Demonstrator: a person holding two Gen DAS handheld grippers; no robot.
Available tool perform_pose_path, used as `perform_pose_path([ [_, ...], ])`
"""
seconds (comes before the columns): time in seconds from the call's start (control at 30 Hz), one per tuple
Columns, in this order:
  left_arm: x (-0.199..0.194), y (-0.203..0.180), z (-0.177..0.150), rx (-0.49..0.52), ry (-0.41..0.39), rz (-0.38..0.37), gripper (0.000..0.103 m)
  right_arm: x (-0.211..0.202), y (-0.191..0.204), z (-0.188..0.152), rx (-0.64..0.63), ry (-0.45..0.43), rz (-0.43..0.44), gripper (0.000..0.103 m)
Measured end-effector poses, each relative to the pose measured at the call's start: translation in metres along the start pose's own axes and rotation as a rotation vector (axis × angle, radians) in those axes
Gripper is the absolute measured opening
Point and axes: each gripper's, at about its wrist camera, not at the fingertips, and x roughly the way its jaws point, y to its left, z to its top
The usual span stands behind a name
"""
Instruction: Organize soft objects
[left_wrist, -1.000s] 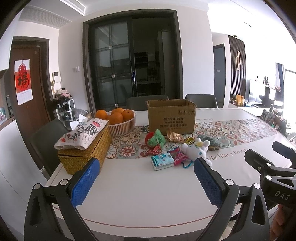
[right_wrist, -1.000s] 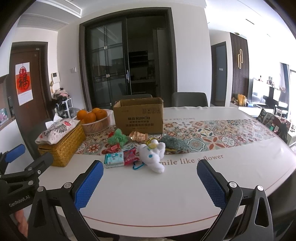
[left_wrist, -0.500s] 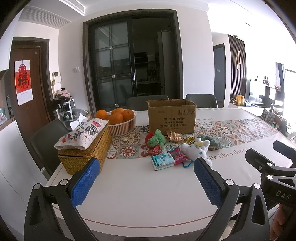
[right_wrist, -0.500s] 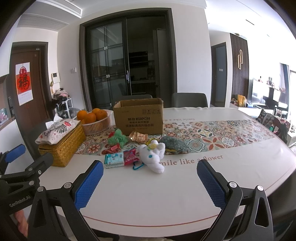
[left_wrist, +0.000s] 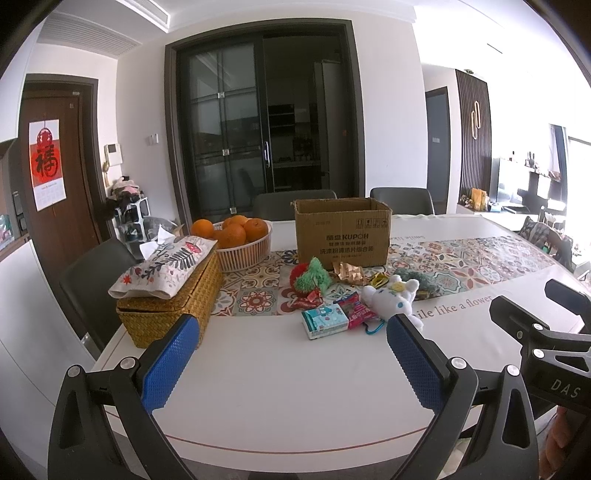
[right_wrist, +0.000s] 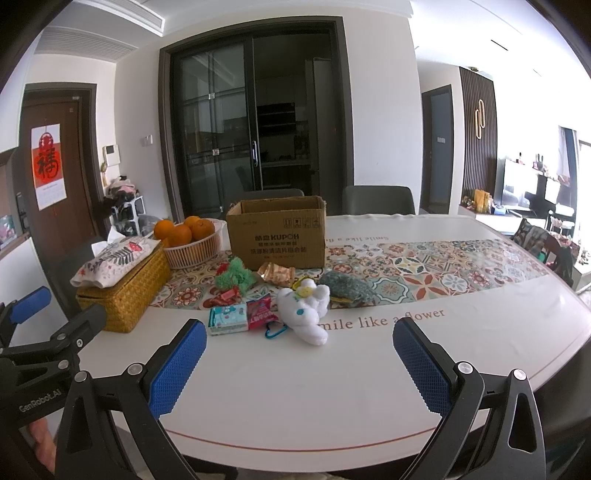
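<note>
A white plush toy (right_wrist: 304, 310) (left_wrist: 391, 299) lies on the table among small items: a green and red fuzzy toy (right_wrist: 234, 277) (left_wrist: 310, 278), a grey-green soft pouch (right_wrist: 349, 290), a teal tissue pack (right_wrist: 227, 319) (left_wrist: 325, 320), a red packet (right_wrist: 260, 314) and gold wrappers (right_wrist: 277, 273). An open cardboard box (right_wrist: 277, 232) (left_wrist: 341, 230) stands behind them. My left gripper (left_wrist: 291, 354) is open and empty, above the table's near edge. My right gripper (right_wrist: 299, 360) is open and empty, just in front of the plush.
A wicker tissue box (left_wrist: 171, 295) with a floral cover stands at the left. A basket of oranges (left_wrist: 240, 240) sits behind it. Chairs (left_wrist: 291, 203) stand at the far side. The white table (right_wrist: 369, 369) has a patterned runner.
</note>
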Motion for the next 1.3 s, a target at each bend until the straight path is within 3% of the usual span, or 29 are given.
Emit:
perform_pose_path([
  [0.73, 0.005, 0.002, -0.001, -0.005, 0.018, -0.002, 0.103, 0.003, -0.001, 0.001, 0.004, 0.023, 0.003, 0.103],
  [1.3, 0.088, 0.001, 0.002, 0.059, 0.112, -0.07, 0.103, 0.084, 0.002, 0.001, 0.024, 0.134, 0.013, 0.103],
])
